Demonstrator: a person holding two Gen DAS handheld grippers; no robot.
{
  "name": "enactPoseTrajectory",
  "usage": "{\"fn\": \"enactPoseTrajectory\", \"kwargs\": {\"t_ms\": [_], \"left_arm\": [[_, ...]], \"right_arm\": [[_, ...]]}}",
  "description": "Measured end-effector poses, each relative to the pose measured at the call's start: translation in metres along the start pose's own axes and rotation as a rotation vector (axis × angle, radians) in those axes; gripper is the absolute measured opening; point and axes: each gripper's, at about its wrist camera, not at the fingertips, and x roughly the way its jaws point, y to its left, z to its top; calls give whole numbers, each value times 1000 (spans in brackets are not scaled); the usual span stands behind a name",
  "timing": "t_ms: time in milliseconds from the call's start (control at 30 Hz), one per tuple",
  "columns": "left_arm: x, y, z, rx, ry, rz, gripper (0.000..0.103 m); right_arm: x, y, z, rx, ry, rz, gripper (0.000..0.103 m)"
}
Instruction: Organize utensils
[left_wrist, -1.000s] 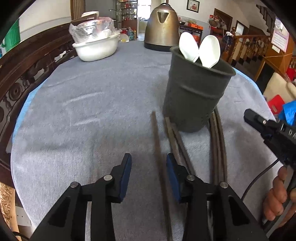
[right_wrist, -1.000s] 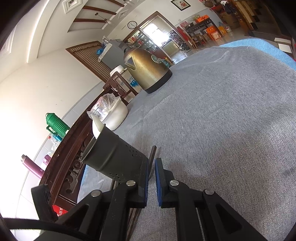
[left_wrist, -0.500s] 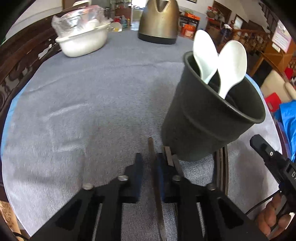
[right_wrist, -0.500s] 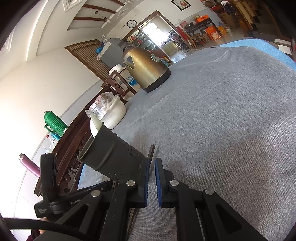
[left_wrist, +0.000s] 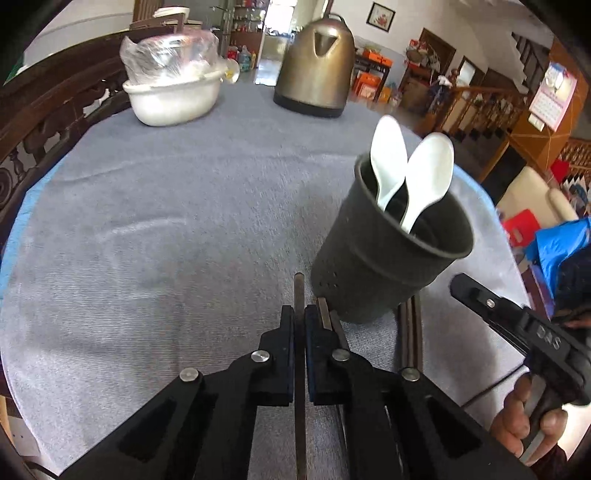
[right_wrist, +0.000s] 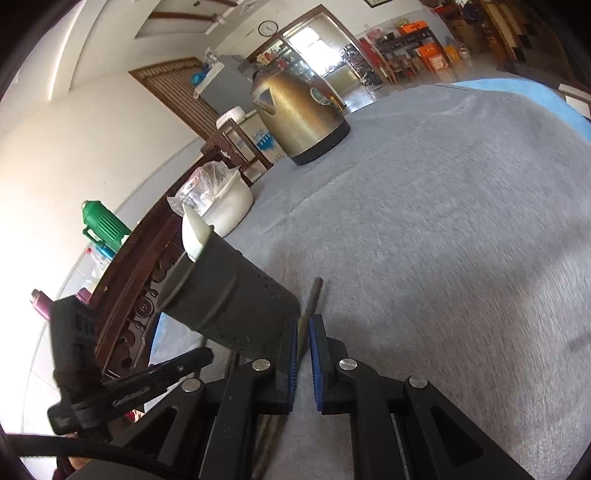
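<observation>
Here the left claw (left_wrist: 300, 314) pinches one dark chopstick (left_wrist: 298, 291) just left of the holder (left_wrist: 388, 258), while the right claw (right_wrist: 303, 328) grips another chopstick (right_wrist: 312, 299) beside it.

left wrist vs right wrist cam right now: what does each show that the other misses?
Left wrist only: two white spoons seen down in the open mouth of the holder, the right gripper's handle in a hand, and the left gripper shut on a chopstick.
Right wrist only: green thermos, wall clock, and the right gripper shut on another chopstick.
Both: dark utensil holder, kettle, white bowl, grey tablecloth.
</observation>
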Motion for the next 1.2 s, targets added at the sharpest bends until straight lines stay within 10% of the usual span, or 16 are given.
{"fn": "enactPoseTrajectory", "kwargs": {"t_ms": [733,1200], "left_arm": [[-79,15,-10,-14,-216,7,5],[-90,21,-12,-43,-236,17,5]], "right_arm": [[77,11,40,26,290,-273,10],[63,0,42,4,243,-301,7]]}}
